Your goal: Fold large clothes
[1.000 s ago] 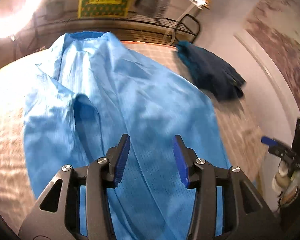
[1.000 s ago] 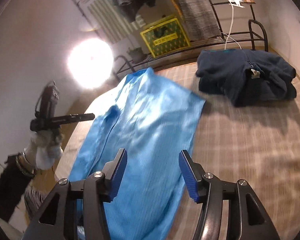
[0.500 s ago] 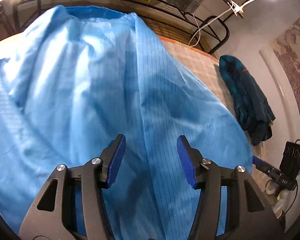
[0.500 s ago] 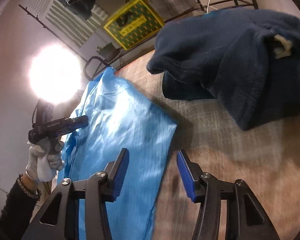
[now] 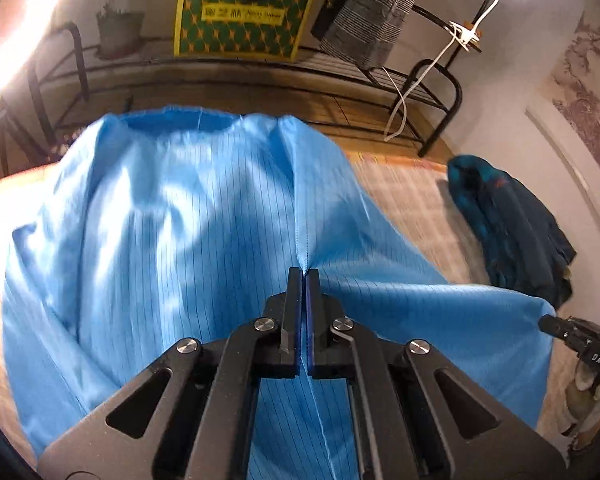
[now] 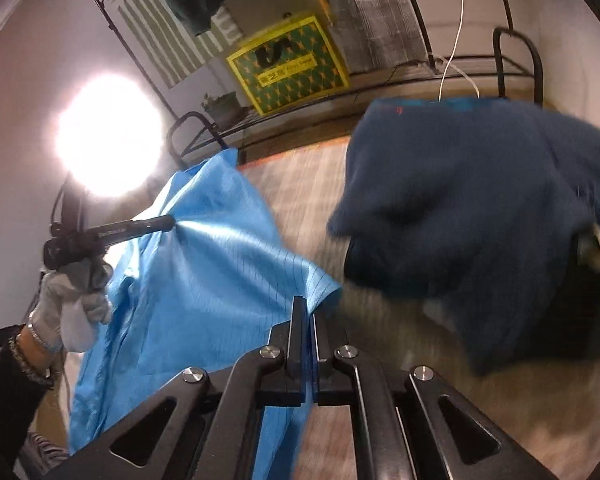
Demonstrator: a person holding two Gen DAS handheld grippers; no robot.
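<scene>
Fabric is now pinched in both tools. A second ago the left gripper (image 5: 304, 276) and right gripper (image 6: 310, 306) hovered with jaws wide above the blue striped coat (image 5: 180, 240); now each has clamped shut on it, the left on a raised ridge mid-panel, the right at the corner of the hem. The coat lies spread on the woven mat (image 5: 404, 196), its gripped parts tented upward. Beside it sits the dark blue fleece (image 6: 480, 208), untouched. With both holds secured, the fold can likely begin.
</scene>
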